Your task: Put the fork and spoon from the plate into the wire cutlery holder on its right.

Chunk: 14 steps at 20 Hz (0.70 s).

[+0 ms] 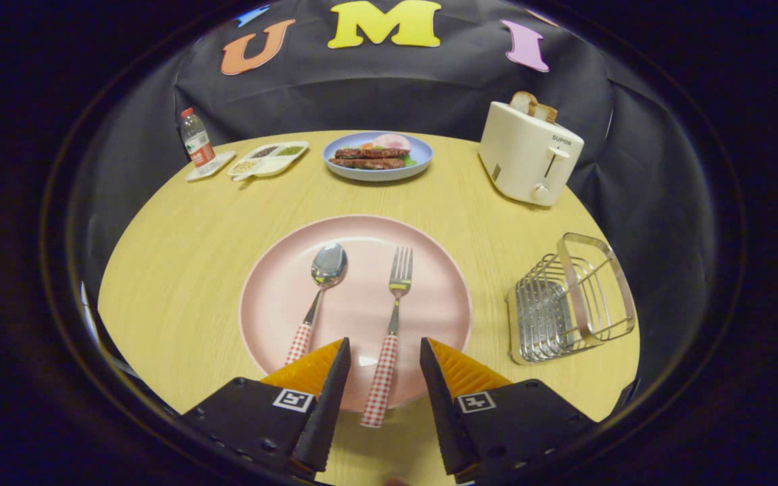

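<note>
A pink plate [274, 297] lies on the round wooden table just ahead of my fingers. On it rest a spoon [321, 287] to the left and a fork [392, 317] to the right, both with red-checked handles pointing toward me. My gripper [383, 347] is open, and the fork's handle lies in the gap between the two fingers without either touching it. The spoon's handle ends beside the left finger. The wire cutlery holder [568, 300] stands on the table right of the plate, with nothing in it.
A white toaster [529, 152] holding bread stands behind the holder. A blue plate of food [377, 156], a divided condiment dish [269, 160] and a small water bottle [196, 140] line the table's far side. The table edge runs close behind the holder.
</note>
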Available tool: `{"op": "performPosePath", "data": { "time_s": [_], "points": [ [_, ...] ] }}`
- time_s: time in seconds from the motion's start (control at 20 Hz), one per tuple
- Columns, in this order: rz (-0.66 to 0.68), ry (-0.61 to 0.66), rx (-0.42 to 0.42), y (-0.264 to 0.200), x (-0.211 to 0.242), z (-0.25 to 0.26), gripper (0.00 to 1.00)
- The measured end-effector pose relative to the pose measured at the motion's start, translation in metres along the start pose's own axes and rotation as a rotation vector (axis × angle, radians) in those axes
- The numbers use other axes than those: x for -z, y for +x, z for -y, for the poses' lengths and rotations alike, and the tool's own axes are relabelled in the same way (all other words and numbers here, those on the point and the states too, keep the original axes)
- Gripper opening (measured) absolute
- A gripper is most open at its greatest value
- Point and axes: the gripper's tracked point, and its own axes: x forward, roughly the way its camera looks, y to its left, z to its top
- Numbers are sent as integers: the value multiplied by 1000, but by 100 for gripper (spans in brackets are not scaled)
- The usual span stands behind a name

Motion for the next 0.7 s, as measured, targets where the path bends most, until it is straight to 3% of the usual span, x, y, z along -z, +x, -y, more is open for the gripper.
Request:
{"op": "performPosePath", "data": {
  "time_s": [0.1,0.2,0.35,0.7],
  "points": [
    [-39,19,-2,9,6,-1,38],
    [-57,36,0,6,8,-1,33],
    [-80,39,1,4,9,0,6],
    [-80,91,-62,-57,-29,15,6]
  ]
}}
